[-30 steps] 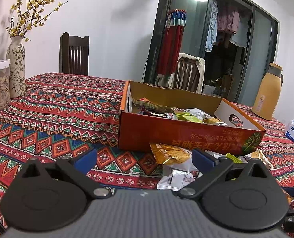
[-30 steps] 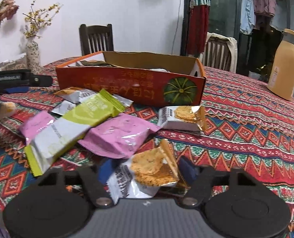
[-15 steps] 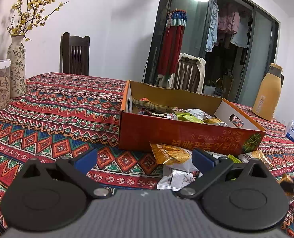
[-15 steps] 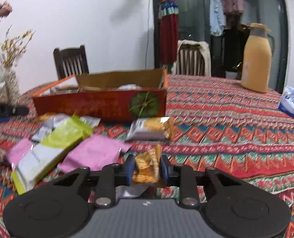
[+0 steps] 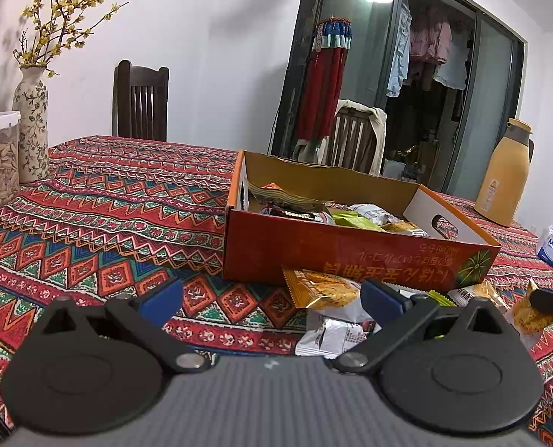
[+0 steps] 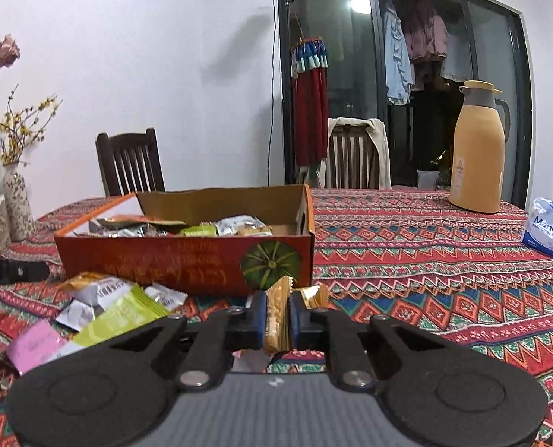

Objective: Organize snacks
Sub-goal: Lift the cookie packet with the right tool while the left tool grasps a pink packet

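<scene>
Left wrist: idle gripper by the box.
The left gripper [image 5: 271, 294] stands wide open over the tablecloth [image 5: 90, 231], holding nothing; loose packets [image 5: 325, 290] lie before the box [image 5: 351, 257].
Right wrist: the right gripper [image 6: 277, 314] is clamped on an orange cracker packet [image 6: 276, 316], lifted in front of the box [image 6: 187, 260]; other packets [image 6: 120, 309] lie left.

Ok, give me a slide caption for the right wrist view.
Right gripper shut on an orange biscuit packet, facing the open orange cardboard box on the patterned red tablecloth.
</scene>
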`<state>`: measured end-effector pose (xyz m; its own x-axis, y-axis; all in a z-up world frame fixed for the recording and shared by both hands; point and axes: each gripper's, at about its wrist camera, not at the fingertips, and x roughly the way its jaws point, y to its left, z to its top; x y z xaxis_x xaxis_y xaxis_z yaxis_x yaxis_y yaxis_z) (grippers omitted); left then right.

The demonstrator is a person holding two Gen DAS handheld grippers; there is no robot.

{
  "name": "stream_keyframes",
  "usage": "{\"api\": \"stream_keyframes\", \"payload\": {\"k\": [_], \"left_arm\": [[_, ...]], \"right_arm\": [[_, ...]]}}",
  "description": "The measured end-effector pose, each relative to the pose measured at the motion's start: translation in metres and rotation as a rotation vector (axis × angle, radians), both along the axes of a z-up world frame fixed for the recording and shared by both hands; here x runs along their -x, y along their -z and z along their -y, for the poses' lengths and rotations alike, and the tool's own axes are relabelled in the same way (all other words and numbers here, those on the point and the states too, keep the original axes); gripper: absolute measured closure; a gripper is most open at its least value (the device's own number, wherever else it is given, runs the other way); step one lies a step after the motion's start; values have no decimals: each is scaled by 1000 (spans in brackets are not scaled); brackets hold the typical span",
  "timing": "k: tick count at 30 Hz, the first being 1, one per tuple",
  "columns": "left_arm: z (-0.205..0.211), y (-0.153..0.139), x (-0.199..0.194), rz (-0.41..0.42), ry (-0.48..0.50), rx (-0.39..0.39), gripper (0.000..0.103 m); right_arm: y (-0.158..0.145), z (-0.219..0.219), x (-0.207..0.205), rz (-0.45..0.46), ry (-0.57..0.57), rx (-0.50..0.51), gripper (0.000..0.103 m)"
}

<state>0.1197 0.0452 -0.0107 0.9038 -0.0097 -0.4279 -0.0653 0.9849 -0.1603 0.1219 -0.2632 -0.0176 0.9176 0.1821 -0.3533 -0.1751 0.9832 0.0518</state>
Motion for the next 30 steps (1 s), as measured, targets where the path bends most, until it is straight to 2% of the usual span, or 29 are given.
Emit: {"api": "stream_keyframes", "payload": {"k": [6,13,21,26,30], "left_arm": [[0,0,0,-1,0,0,0],[0,0,0,0,0,0,0],[0,0,0,0,0,0,0],[0,0,0,-1,0,0,0],[0,0,0,-3,-1,-2,0]], "right_arm": [[2,-1,-1,17,-3,-38,91],[7,-3,-7,-4,3,-34,90],[15,-6,-18,-85,-12,-14,79],[16,-13,-20,-109,-47,17,80],[15,-16,-15,-85,-37,30,84]]}}
